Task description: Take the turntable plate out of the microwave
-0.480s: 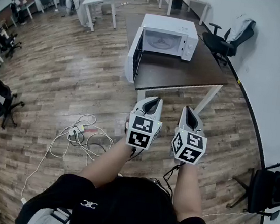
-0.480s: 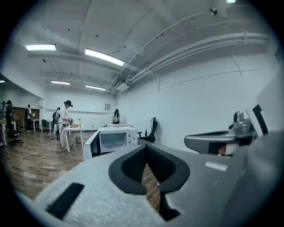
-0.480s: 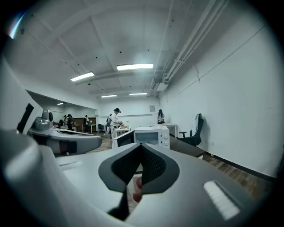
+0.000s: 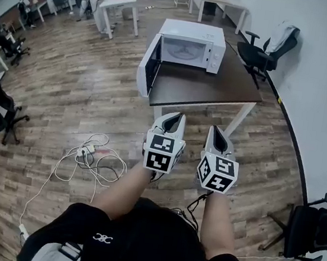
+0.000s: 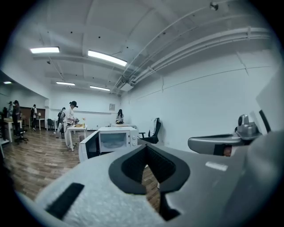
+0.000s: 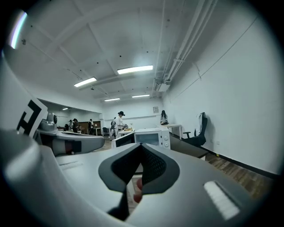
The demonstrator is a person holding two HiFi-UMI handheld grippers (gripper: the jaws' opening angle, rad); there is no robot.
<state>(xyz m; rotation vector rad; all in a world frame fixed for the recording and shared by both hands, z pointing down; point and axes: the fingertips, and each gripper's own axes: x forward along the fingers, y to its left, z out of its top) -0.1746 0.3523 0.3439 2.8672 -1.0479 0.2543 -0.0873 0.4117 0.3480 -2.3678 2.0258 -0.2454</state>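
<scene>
On the wooden floor at the far left lies a loose tangle of white cables (image 4: 91,159), which has no part in the job. Next comes the left gripper (image 4: 172,121), held in the air in front of the person and well short of the dark brown worktop (image 4: 205,87). In its own view its black ribbed fingers (image 5: 133,166) are closed tip to tip with nothing between them.

Beyond it stands the white box-shaped microwave (image 4: 193,38), with its hinged white door (image 4: 148,65) swung fully open to the left. That part of the work is therefore done. The glass turntable plate cannot be made out in any view. Since neither gripper carries it and it does not lie on the worktop, it is most likely inside the cavity.

To the right, the right gripper (image 4: 218,137) hangs level with its partner, and its fingers (image 6: 155,166) are likewise pressed together and empty.

What remains is nearly everything: closing the gap to the oven, reaching in, gripping the plate and drawing it out.
</scene>
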